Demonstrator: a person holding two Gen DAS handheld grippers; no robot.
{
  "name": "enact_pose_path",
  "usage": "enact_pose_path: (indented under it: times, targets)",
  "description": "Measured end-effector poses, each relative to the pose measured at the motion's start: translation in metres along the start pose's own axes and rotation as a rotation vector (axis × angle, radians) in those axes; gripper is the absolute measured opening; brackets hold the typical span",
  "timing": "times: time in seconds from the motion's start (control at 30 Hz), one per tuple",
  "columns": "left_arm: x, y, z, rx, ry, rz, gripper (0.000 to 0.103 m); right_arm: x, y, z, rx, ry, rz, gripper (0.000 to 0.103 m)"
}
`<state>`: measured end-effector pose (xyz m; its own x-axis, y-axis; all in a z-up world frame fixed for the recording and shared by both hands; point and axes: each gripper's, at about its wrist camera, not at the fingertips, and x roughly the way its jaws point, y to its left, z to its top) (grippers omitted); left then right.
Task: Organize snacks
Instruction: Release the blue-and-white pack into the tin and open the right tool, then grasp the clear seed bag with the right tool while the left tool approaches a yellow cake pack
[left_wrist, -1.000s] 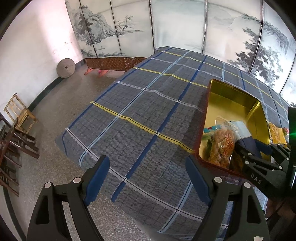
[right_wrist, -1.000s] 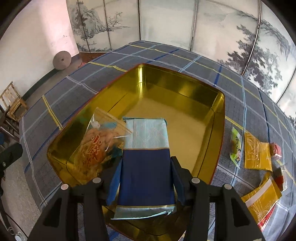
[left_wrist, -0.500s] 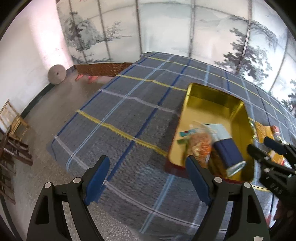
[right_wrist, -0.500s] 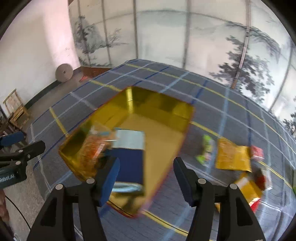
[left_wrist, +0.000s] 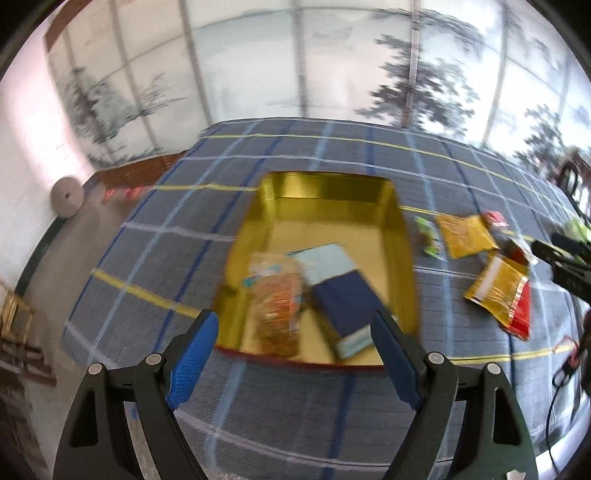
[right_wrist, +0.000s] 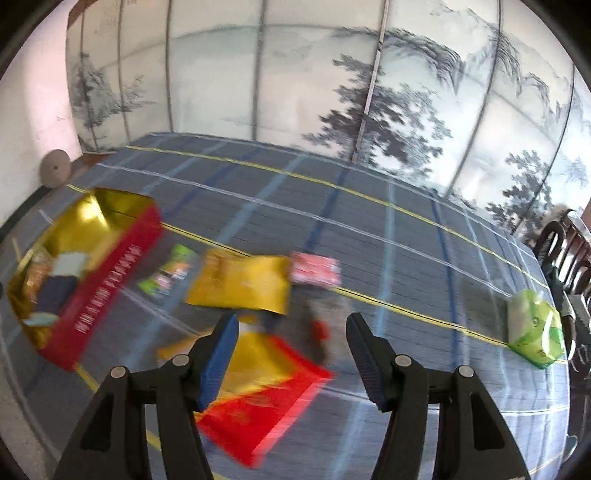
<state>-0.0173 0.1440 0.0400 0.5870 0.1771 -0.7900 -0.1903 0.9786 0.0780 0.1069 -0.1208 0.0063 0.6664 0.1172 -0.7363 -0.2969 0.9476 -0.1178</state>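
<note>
A gold tin (left_wrist: 402, 236) with red outer walls (right_wrist: 103, 273) sits on the checked cloth. Inside it lie an orange snack bag (left_wrist: 275, 310) and a blue pack (left_wrist: 347, 299). My left gripper (left_wrist: 295, 325) hovers open and empty before the tin's near wall. Right of the tin lie loose snacks: a small green packet (right_wrist: 166, 277), a yellow packet (right_wrist: 240, 280), a pink packet (right_wrist: 314, 271) and a gold-and-red packet (right_wrist: 266, 387). My right gripper (right_wrist: 291, 325) hangs above the gold-and-red packet, open with nothing between its fingers. It also shows at the right edge of the left wrist view (left_wrist: 565, 258).
A light green bag (right_wrist: 535, 328) lies near the table's far right edge. Dark chairs (right_wrist: 569, 251) stand beyond that edge. A painted folding screen (right_wrist: 369, 74) backs the table. Floor and a round stone disc (left_wrist: 66, 195) lie to the left.
My right gripper let go of the blue pack in the tin, opened and swung right over the loose snacks. My left gripper moved right and now faces the tin.
</note>
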Motion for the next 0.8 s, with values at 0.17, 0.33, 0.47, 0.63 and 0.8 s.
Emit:
enact_pose_path:
  times: [0.17, 0.33, 0.47, 0.63, 0.8]
  targets:
    - [0.007, -0.039, 0.007, 0.08, 0.011, -0.073, 0.083, 0.023, -0.038, -0.009, 0.042, 0.039, 0.026, 0.062]
    - [0.015, -0.079, 0.009, 0.161, 0.008, -0.157, 0.086, 0.047, -0.049, -0.014, 0.02, 0.055, 0.067, 0.062]
    - [0.027, -0.108, 0.011, 0.224, 0.025, -0.212, 0.087, 0.064, -0.047, -0.017, -0.009, 0.065, 0.109, 0.062]
    - [0.04, -0.143, 0.014, 0.305, 0.027, -0.263, 0.087, 0.077, -0.05, -0.018, 0.01, 0.077, 0.18, 0.036]
    - [0.054, -0.17, 0.016, 0.365, 0.041, -0.321, 0.087, 0.076, -0.053, -0.024, 0.006, 0.054, 0.166, 0.036]
